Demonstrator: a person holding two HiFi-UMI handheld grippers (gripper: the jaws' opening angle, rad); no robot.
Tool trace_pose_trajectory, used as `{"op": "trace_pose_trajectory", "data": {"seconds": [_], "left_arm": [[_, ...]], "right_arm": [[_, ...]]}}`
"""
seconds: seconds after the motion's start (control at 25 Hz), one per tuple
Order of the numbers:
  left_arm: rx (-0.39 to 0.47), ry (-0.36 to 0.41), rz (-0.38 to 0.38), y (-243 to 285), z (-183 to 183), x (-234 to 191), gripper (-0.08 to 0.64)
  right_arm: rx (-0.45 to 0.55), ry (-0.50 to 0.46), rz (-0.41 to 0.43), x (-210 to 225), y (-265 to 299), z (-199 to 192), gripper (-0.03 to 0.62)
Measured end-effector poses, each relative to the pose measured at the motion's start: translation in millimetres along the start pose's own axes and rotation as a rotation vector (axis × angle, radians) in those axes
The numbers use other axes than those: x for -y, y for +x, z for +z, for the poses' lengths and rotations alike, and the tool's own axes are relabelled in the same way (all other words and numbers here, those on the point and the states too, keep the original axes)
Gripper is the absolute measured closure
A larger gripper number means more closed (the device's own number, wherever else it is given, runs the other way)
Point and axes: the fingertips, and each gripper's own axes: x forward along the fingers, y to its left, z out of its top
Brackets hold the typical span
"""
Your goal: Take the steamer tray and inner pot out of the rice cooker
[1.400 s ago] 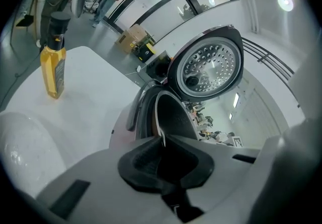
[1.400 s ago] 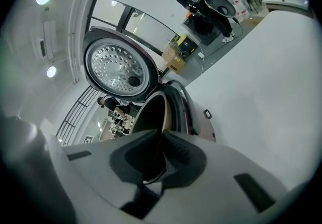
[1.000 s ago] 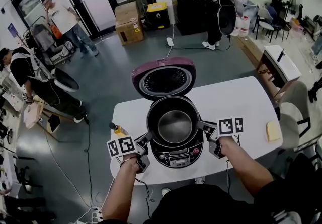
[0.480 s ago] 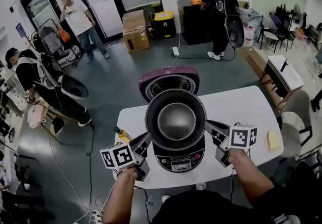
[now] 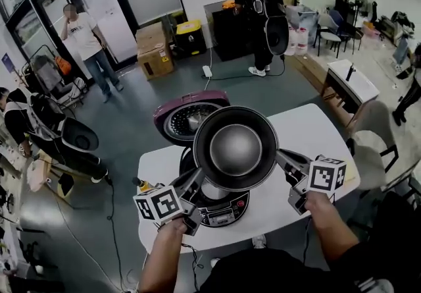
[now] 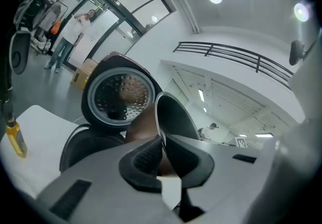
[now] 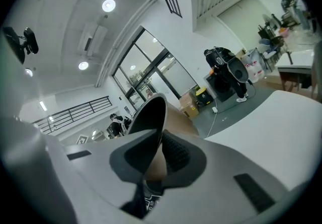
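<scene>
Nearest, left gripper (image 5: 196, 180) and right gripper (image 5: 281, 157) pinched narrow on opposite sides of the inner pot (image 5: 235, 148) rim. Lifted now well above the rice cooker (image 5: 222, 209), no longer seated inside as one second ago. Behind, open lid (image 5: 179, 119) and white table (image 5: 316, 133). Seems free of the body; remains to set it down aside. No steamer tray seen.
</scene>
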Motion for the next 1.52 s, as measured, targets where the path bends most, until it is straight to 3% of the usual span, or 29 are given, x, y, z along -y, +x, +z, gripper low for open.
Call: {"op": "trace_pose_trajectory", "data": {"seconds": [0.28, 0.72, 1.04, 1.52], "left_arm": [[-0.096, 0.024, -0.107, 72.5, -32.9, 46.9, 0.534], [-0.28, -0.007, -0.212, 162.9, -124.7, 97.4, 0.534], [-0.397, -0.014, -0.205, 196.8, -187.4, 100.3, 0.533], [-0.51, -0.059, -0.092, 225.7, -266.8, 67.4, 0.534]], "right_arm": [[0.084, 0.011, -0.14, 52.8, -76.6, 11.3, 0.56], [0.148, 0.095, -0.354, 131.4, -184.2, -12.9, 0.56], [0.118, 0.21, -0.434, 178.2, -220.3, -57.0, 0.561], [0.02, 0.365, -0.505, 244.8, -232.8, -125.9, 0.566]]}}
